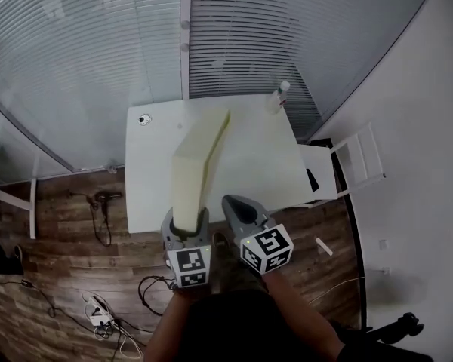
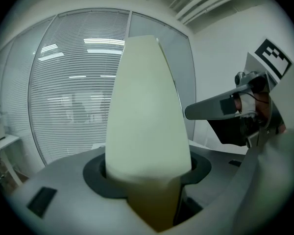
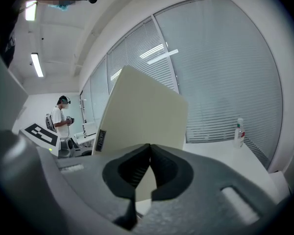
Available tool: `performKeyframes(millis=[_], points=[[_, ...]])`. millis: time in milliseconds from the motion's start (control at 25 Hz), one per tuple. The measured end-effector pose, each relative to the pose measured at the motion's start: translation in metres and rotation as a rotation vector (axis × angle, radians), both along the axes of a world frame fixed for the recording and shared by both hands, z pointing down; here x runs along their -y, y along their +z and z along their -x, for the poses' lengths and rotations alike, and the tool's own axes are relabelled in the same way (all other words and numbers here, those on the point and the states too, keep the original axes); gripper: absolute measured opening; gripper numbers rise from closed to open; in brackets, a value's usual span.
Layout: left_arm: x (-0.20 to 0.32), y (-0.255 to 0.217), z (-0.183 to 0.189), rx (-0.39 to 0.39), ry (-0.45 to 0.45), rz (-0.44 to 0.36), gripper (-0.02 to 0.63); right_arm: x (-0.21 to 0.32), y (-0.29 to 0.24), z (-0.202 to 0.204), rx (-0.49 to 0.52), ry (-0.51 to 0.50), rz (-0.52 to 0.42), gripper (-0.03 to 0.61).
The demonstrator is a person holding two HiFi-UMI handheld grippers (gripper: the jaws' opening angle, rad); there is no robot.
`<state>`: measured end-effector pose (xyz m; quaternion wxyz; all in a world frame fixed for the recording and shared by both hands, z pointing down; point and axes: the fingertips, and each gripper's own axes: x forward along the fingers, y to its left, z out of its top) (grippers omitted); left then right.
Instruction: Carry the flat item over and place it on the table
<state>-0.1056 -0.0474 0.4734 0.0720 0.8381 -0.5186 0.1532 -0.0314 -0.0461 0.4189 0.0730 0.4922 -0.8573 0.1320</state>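
Fingers on my left gripper (image 1: 187, 219) are gripping the upright cream slab (image 1: 200, 157) at the white counter's (image 1: 264, 164) near edge; my right gripper's (image 1: 232, 202) fingers are pressing together, empty.

One cream slab (image 1: 200, 157). Two grippers: left gripper (image 1: 186, 219), right gripper (image 1: 232, 202). One white table (image 1: 147, 191). One bottle (image 1: 278, 95), far right on it. One white chair (image 1: 351, 161), right side. One person (image 3: 62, 119), far left.
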Motion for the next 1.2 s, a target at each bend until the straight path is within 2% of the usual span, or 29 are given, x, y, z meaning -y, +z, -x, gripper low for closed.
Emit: performKeyframes(millis=[120, 280, 480, 680, 840, 1040, 1200], points=[[0.026, 0.011, -0.015, 0.025, -0.004, 0.03, 0.276, 0.031, 0.008, -0.021, 0.011, -0.001, 0.017, -0.002], [0.067, 0.019, -0.036, 0.066, -0.017, 0.032, 0.276, 0.072, 0.013, -0.051, 0.009, -0.004, 0.021, -0.002], [0.113, 0.036, -0.057, 0.107, -0.064, 0.051, 0.276, 0.114, 0.022, -0.085, 0.002, -0.035, 0.018, -0.002], [0.137, 0.051, -0.071, 0.133, -0.151, 0.062, 0.276, 0.143, 0.039, -0.11, -0.03, -0.096, 0.033, -0.002], [0.146, 0.068, -0.08, 0.148, -0.171, 0.088, 0.276, 0.159, 0.057, -0.12, -0.031, -0.14, 0.062, -0.002], [0.161, 0.086, -0.09, 0.073, -0.186, 0.096, 0.276, 0.172, 0.07, -0.129, -0.043, -0.138, 0.076, -0.002], [0.172, 0.093, -0.097, 0.072, -0.187, 0.074, 0.276, 0.176, 0.078, -0.133, -0.064, -0.125, 0.078, -0.002]])
